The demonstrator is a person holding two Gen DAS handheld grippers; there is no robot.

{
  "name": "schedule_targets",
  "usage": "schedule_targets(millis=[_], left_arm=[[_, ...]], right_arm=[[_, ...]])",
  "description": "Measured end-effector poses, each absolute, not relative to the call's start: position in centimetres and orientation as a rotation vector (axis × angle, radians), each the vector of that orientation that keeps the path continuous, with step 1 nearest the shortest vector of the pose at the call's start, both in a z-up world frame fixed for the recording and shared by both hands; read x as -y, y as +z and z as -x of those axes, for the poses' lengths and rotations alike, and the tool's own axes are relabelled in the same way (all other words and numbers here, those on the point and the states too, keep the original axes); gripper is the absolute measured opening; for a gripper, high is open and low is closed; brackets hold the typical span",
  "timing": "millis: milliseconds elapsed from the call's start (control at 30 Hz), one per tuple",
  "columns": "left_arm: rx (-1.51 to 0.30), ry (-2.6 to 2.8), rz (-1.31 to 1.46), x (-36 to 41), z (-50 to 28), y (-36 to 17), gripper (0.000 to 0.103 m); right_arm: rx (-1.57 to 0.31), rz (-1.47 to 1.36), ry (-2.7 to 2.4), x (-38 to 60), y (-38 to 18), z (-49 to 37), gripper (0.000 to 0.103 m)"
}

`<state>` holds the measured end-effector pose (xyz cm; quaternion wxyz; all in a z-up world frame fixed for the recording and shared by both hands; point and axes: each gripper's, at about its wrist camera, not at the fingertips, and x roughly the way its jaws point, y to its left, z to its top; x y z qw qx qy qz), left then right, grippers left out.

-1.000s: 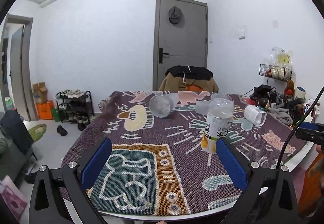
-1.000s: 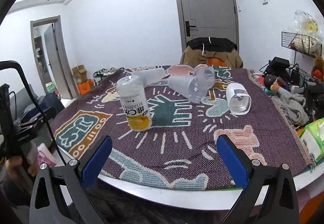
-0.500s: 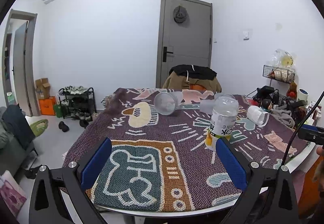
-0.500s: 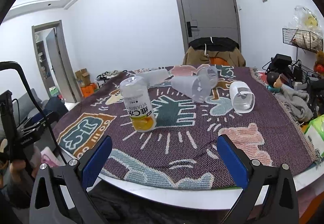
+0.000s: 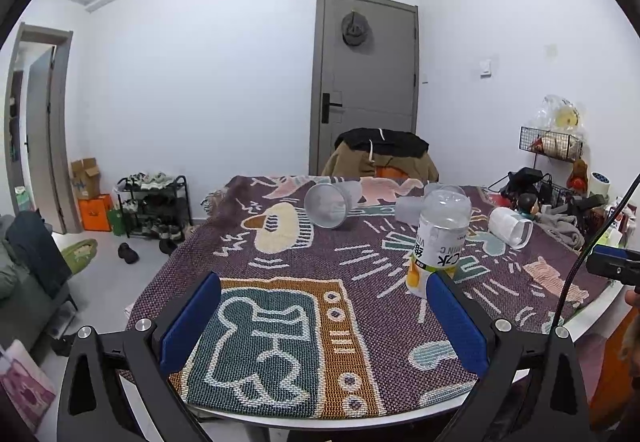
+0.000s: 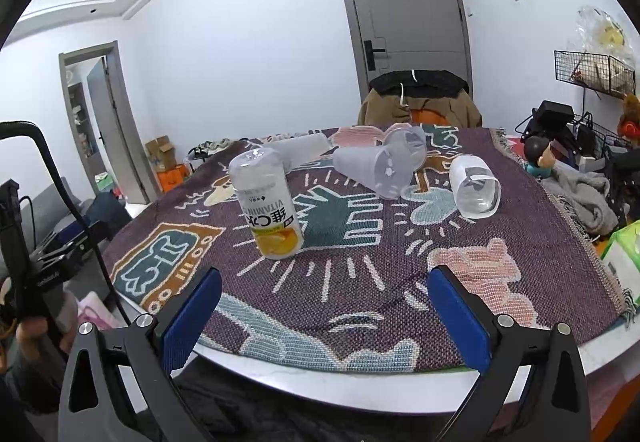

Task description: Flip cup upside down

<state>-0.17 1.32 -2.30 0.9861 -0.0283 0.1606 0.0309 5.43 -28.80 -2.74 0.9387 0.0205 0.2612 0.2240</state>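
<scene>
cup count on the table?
5: labelled cup standing inverted, front-left; four lying down: far-left frosted cup, centre frosted cup, clear cup behind it, white cup right. None visibly hidden.

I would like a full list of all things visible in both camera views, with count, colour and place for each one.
Vitamin C cup: 1, clear with yellow label, standing upside down on the table's left part.
Plastic cups: 4, clear or frosted, lying on their sides behind it.
Table cover: 1, purple with patterned figures, over the white round table.
Door: 1, grey, back wall, a cap hanging on it.
Chair with jacket: 1, brown and black, behind the table.
Shoe rack: 1, black, on the floor at left.
Left tool: blue pads, open.
Right tool: blue pads, open.
</scene>
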Motion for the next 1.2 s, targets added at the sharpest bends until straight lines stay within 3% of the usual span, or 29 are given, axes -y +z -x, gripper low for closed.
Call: schedule_targets(millis=[1200], left_arm=[[-0.328, 0.042, 0.051, -0.73, 0.05, -2.19, 0.103]], right_arm=[[-0.526, -0.039, 0.459, 28.86, -2.82, -5.39, 0.103]])
